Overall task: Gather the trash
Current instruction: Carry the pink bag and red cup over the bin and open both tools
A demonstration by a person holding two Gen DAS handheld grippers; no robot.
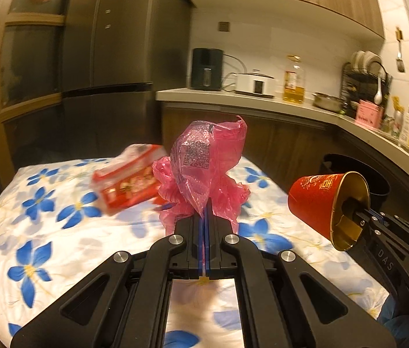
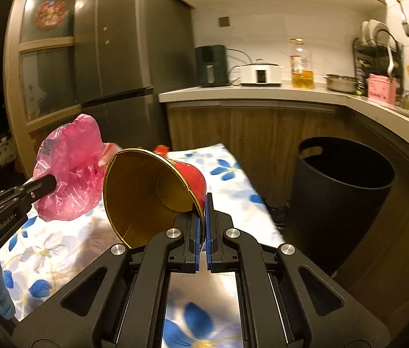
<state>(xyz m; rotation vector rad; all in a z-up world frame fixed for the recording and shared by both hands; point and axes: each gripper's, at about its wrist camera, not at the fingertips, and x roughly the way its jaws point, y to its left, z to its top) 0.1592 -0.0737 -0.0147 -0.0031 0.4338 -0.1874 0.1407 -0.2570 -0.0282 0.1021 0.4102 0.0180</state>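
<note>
My left gripper (image 1: 205, 206) is shut on a crumpled pink plastic bag (image 1: 204, 168) and holds it above the flowered table (image 1: 45, 232). The bag also shows in the right wrist view (image 2: 68, 174), with the left gripper (image 2: 52, 184) at its lower left. My right gripper (image 2: 204, 200) is shut on the rim of a red paper cup (image 2: 152, 194) with a gold inside, tipped on its side above the table. The cup (image 1: 320, 200) and right gripper (image 1: 349, 211) show at the right in the left wrist view. A black trash bin (image 2: 340, 197) stands on the floor right of the table.
A red and white snack packet (image 1: 126, 182) lies on the table behind the bag. The kitchen counter (image 1: 233, 98) behind carries an air fryer, a cooker, an oil bottle and a dish rack. A grey fridge (image 2: 123, 52) stands at the left.
</note>
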